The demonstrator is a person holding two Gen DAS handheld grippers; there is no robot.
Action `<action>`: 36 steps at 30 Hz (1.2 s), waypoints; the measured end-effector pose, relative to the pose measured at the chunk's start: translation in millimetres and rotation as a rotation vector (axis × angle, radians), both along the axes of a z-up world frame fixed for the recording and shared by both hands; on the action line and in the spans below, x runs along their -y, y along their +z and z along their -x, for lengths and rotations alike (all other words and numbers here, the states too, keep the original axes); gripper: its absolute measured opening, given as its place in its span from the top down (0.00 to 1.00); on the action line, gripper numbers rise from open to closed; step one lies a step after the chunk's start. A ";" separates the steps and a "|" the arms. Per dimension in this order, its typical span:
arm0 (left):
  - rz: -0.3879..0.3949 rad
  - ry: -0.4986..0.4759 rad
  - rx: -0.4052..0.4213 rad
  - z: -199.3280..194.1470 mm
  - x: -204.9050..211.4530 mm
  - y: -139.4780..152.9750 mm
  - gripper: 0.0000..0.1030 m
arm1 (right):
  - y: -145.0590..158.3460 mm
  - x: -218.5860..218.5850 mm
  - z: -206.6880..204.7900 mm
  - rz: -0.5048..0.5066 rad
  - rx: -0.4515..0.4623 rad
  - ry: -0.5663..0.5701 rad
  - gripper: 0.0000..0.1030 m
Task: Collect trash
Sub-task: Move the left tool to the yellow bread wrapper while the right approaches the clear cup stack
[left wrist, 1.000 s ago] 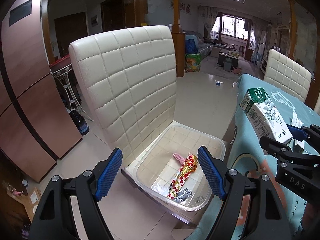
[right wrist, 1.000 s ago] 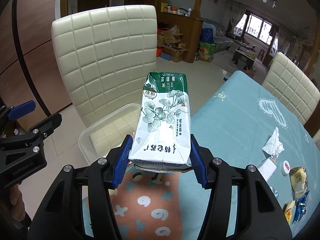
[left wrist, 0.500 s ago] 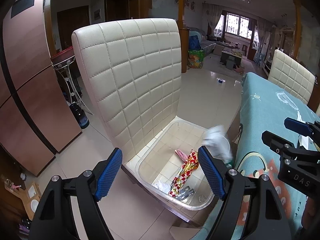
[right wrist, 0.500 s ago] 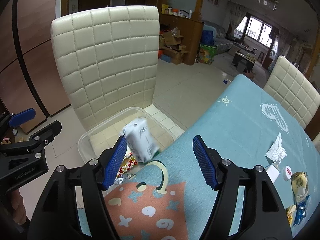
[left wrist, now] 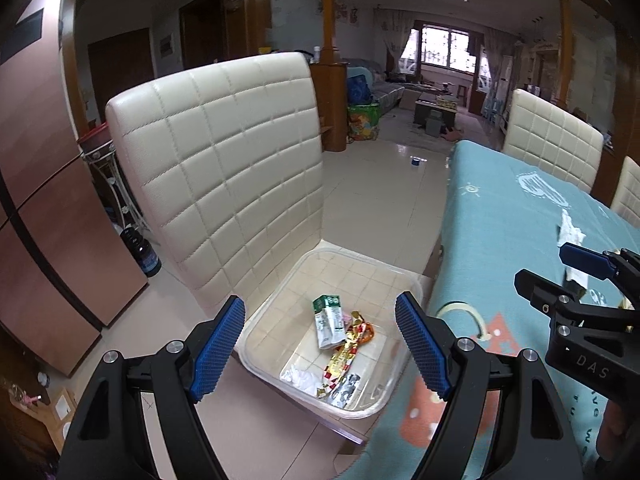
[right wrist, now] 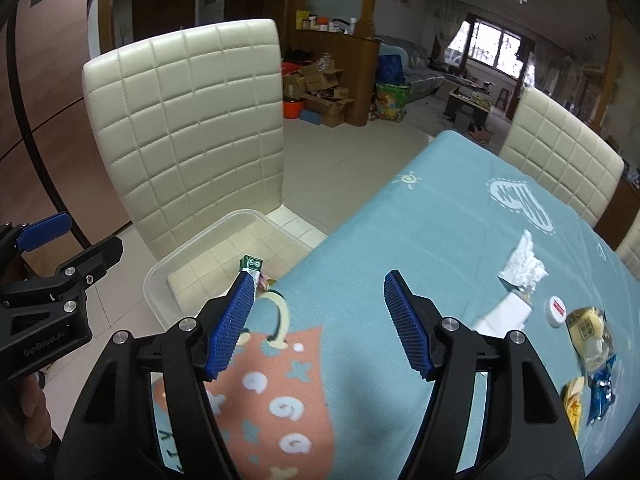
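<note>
Left claw [left wrist: 320, 340]: released, jaws spread wide and gripping nothing, poised above the clear bin.
Right claw [right wrist: 320, 320]: released too, nothing between the blue pads, held over the near edge of the bench [right wrist: 420, 220].
Clear bin [left wrist: 400, 396]: sits on the seat of the cream chair [left wrist: 224, 176], just beside the bench edge; from the right wrist view it lies at about 10 o'clock of the claw.
In the bin: a green-and-white carton [left wrist: 329, 322] lying on its side, a red-and-gold wrapper [left wrist: 348, 354] touching it, a white scrap and a silvery wrapper nearer the front wall.
Trash left on the bench: crumpled tissue [right wrist: 522, 266] at about 2 o'clock of the right claw, with a white tube [right wrist: 505, 314] just below it, a small white cap [right wrist: 557, 311] beside that, and yellow and blue snack wrappers [right wrist: 592, 364] at 3 to 4 o'clock.
Handling, tissue: probably very light and soft; pinch the raised middle of the crumple, since a flat edge may slip out.
Handling, wrappers: likely slick and thin; take a bunched fold, not the flat face.
Handling, cap: small, stiff, low; close across its rim.
</note>
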State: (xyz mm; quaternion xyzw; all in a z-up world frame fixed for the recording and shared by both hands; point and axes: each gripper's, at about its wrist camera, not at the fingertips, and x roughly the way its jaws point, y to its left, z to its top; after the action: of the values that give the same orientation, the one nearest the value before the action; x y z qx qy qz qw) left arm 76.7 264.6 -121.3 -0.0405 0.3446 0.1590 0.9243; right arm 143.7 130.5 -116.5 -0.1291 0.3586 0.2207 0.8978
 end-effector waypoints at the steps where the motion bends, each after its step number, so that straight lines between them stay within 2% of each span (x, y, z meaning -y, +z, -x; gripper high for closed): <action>1: -0.002 -0.013 0.002 0.6 5.0 2.2 0.26 | 0.9 6.8 0.7 -0.007 -0.001 -0.012 0.35; 9: -0.019 -0.131 0.019 -3.4 56.3 16.7 0.26 | 11.6 74.7 10.0 -0.049 0.009 -0.128 0.35; 19: -0.025 -0.345 0.030 -14.7 160.9 28.9 0.26 | 18.8 186.7 29.2 -0.072 0.042 -0.323 0.35; 29: -0.041 -0.561 -0.030 -27.3 277.5 14.2 0.26 | -7.8 316.0 42.5 -0.060 -0.017 -0.566 0.35; 36: -0.056 -0.662 -0.103 -38.1 343.5 -5.6 0.26 | -35.7 373.4 42.5 -0.075 -0.087 -0.646 0.35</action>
State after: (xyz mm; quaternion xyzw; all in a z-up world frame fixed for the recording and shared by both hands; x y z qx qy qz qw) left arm 114.8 -78.9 -126.9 0.1069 0.3807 -0.1389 0.9079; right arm 101.2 -242.9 -152.2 0.0338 0.4107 -0.0570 0.9094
